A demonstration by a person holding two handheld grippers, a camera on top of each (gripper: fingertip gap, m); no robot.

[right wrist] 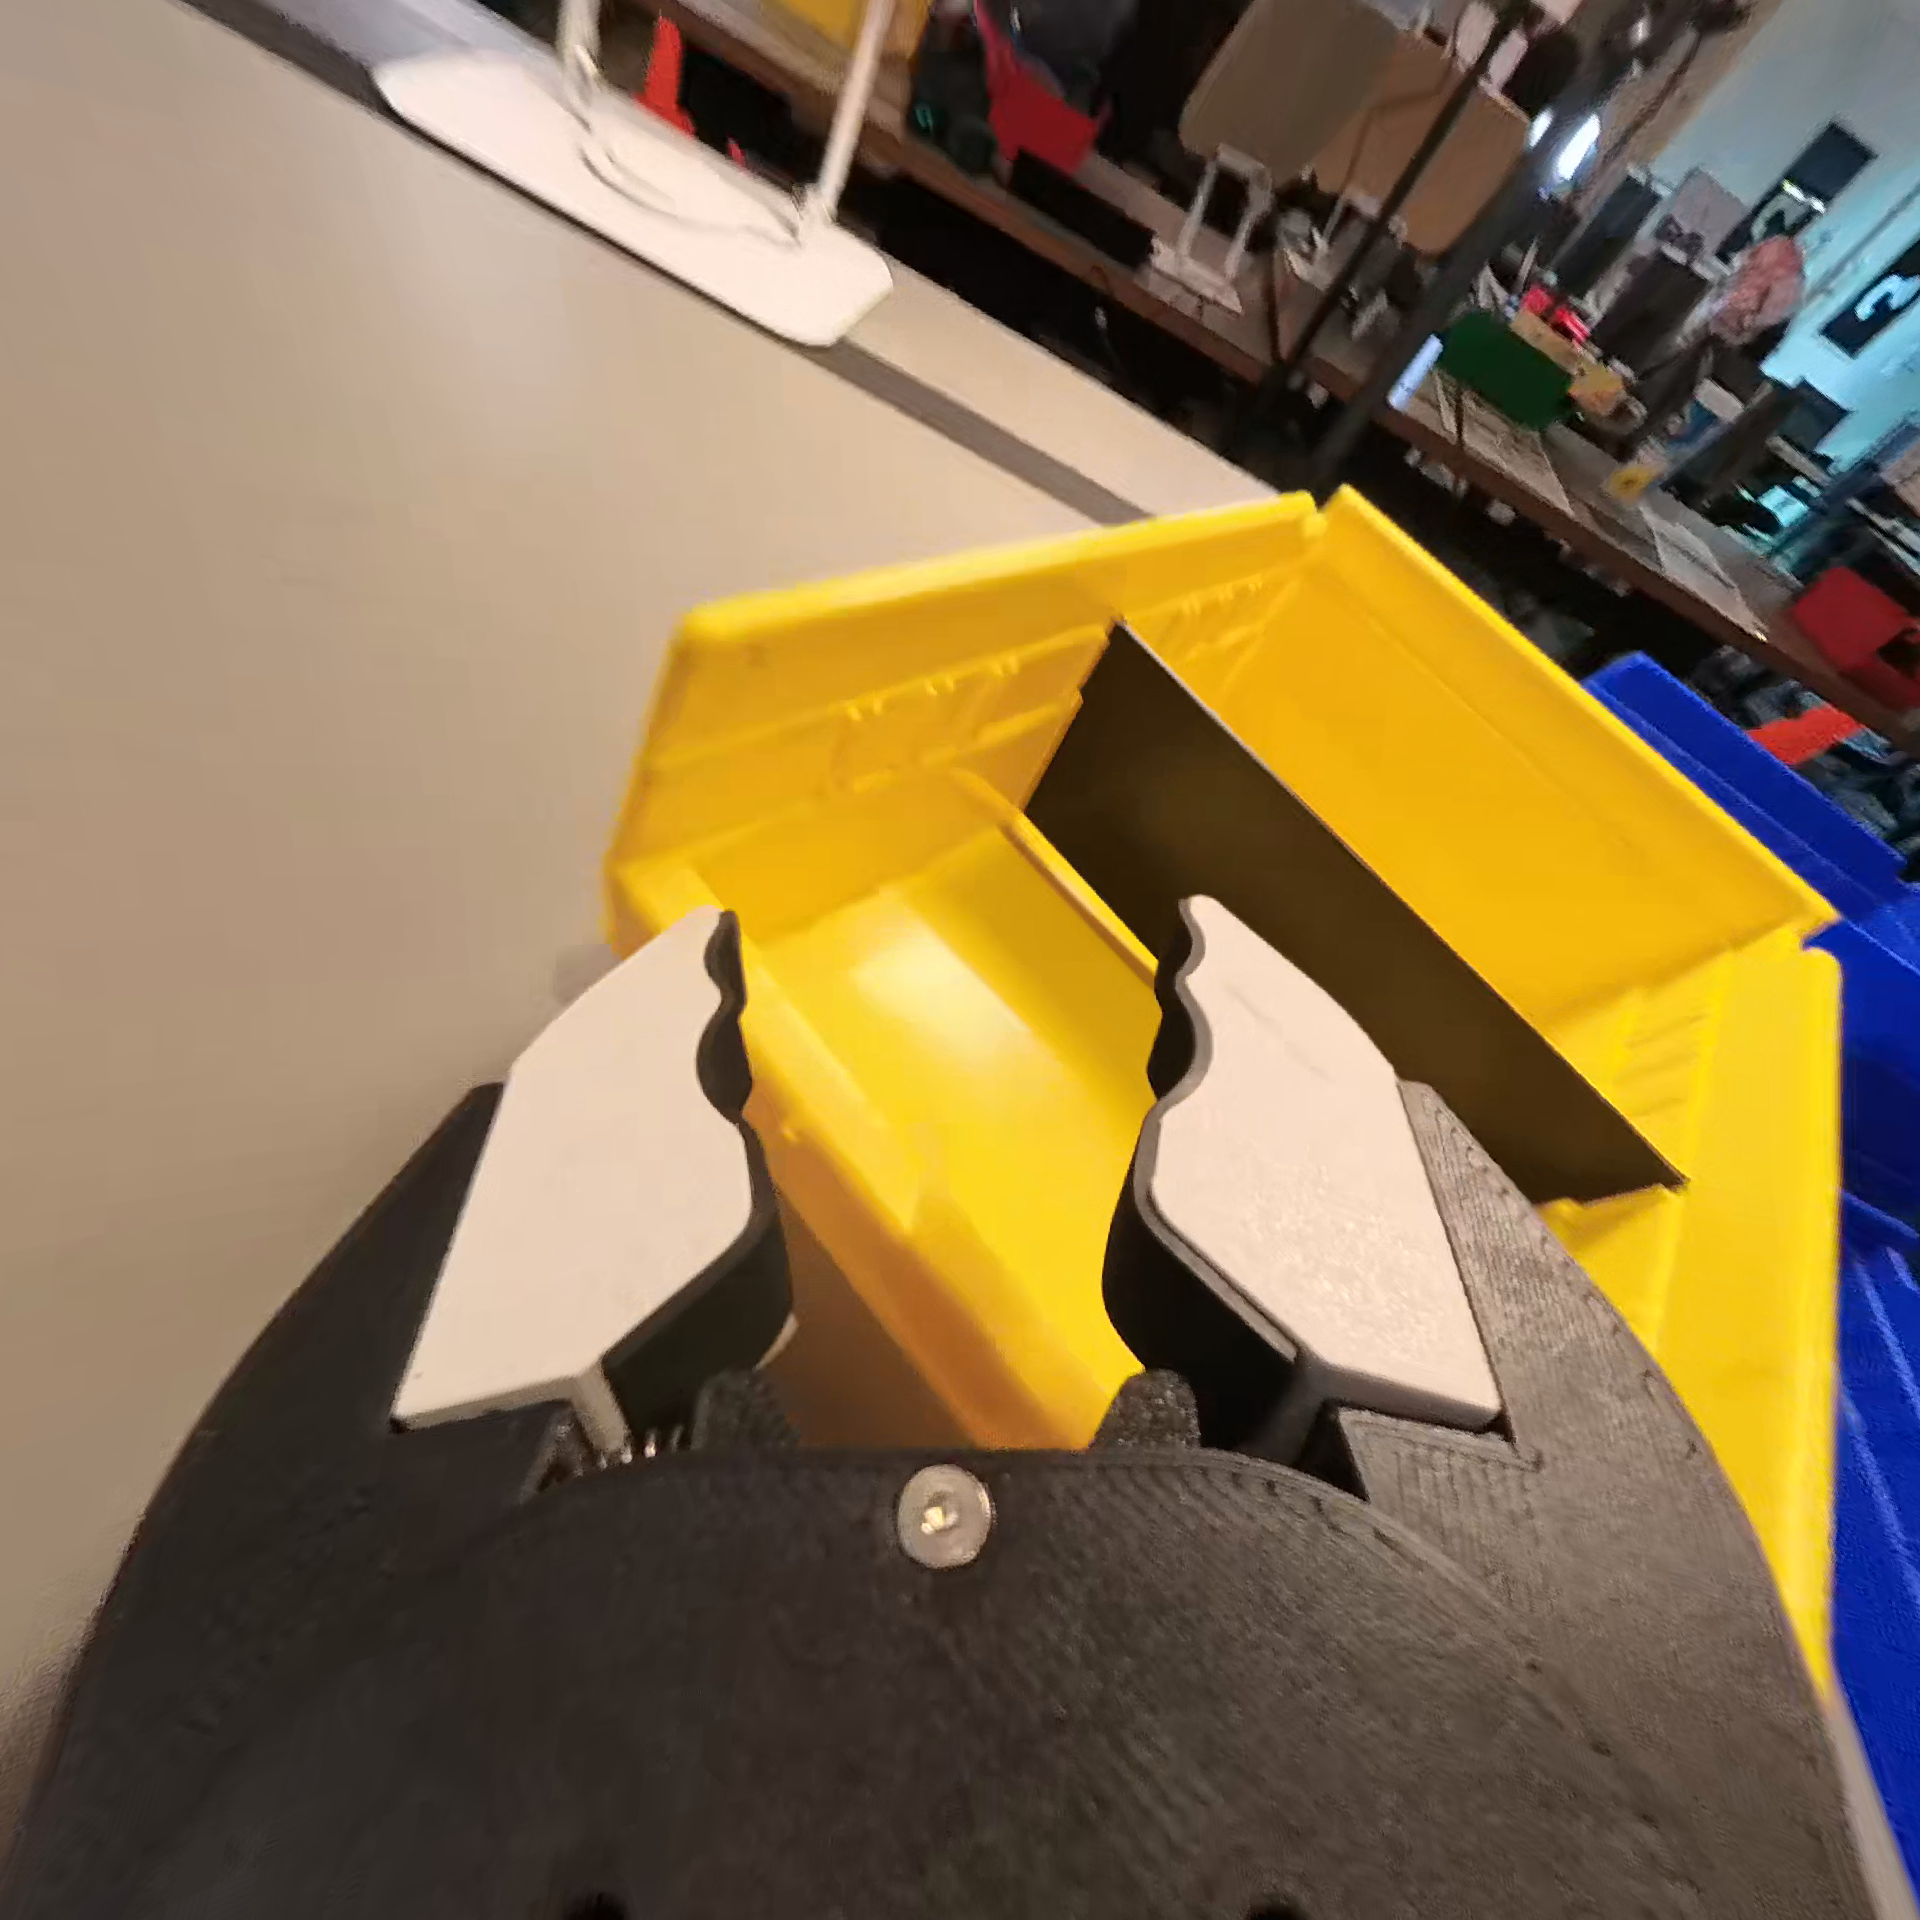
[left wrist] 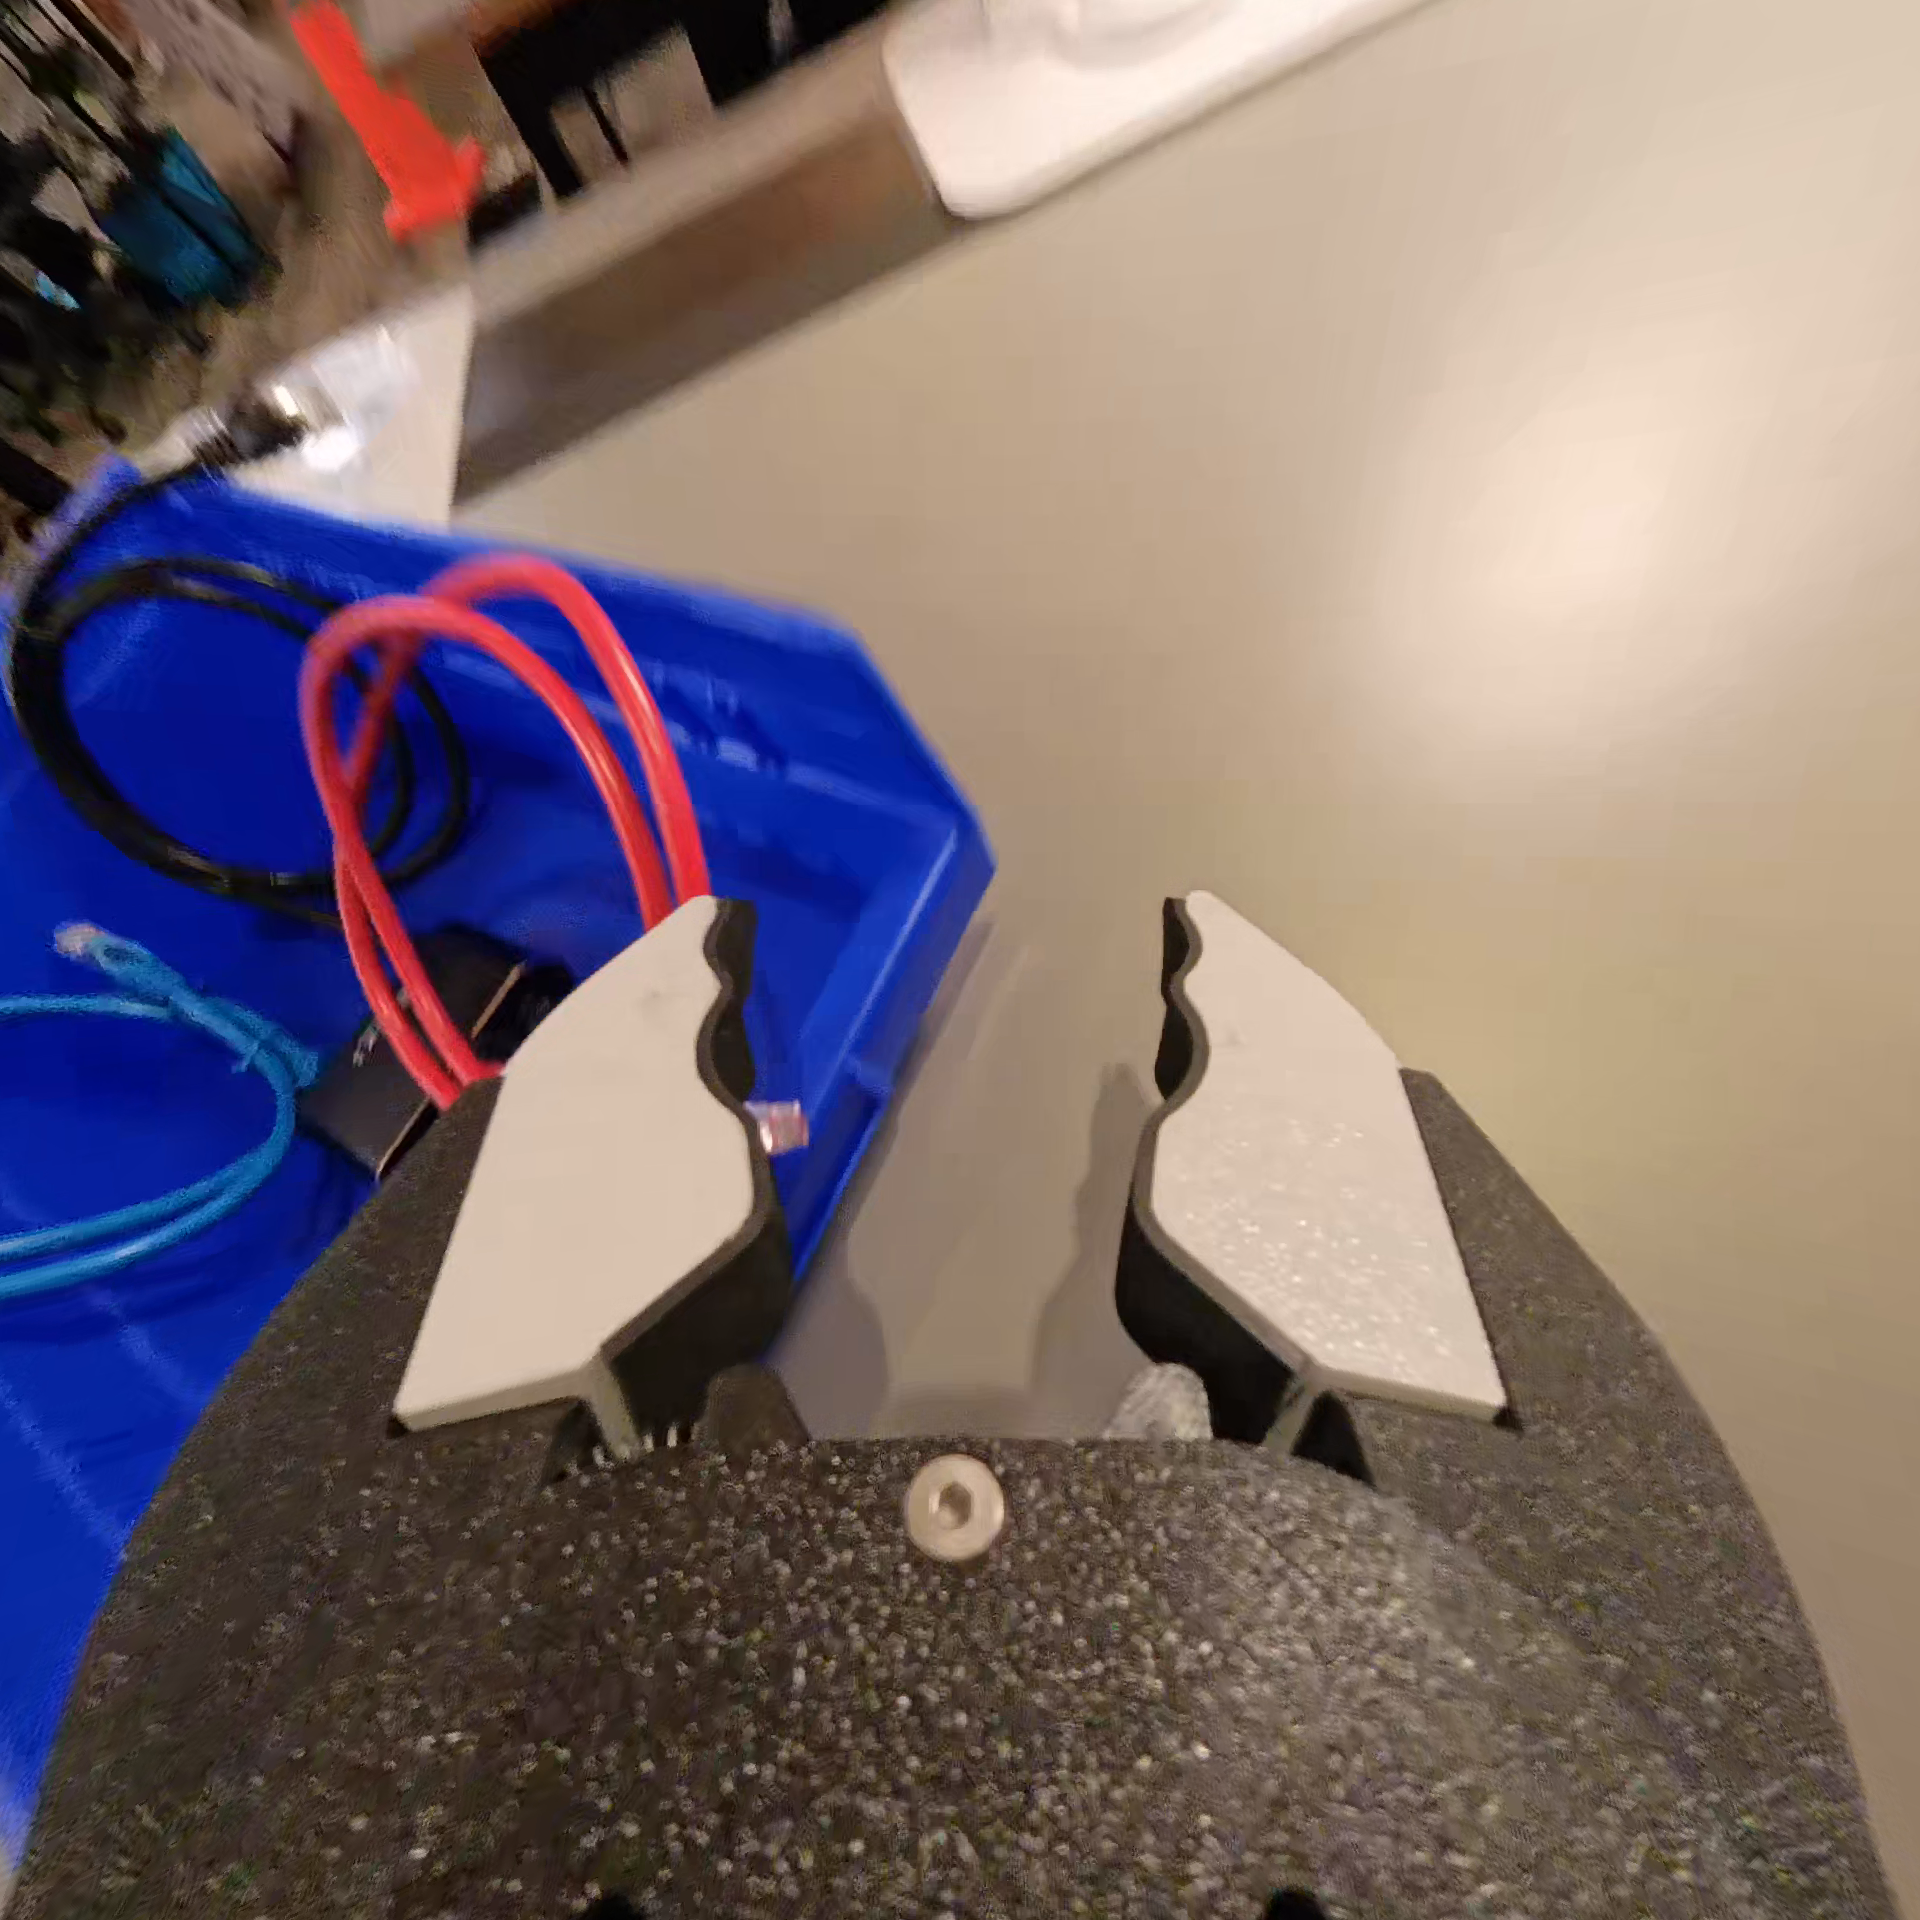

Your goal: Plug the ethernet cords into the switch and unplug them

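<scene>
In the left wrist view a blue bin (left wrist: 790, 748) holds a red cord (left wrist: 343, 790), a black cord (left wrist: 62, 769), a light blue cord (left wrist: 239, 1039) and a black box-like switch (left wrist: 457, 1029), partly hidden by my left finger. A clear plug (left wrist: 779, 1124) shows by that finger. My left gripper (left wrist: 961, 920) is open and empty, just right of the bin over the beige table (left wrist: 1455, 623). In the right wrist view my right gripper (right wrist: 961, 935) is open and empty above a yellow bin (right wrist: 1403, 748) with a black divider (right wrist: 1299, 914).
A white flat base (left wrist: 1039, 114) lies at the table's far edge; it also shows in the right wrist view (right wrist: 644, 197). A blue bin (right wrist: 1870, 1039) stands right of the yellow one. Cluttered shelves (right wrist: 1351, 208) fill the background beyond the table.
</scene>
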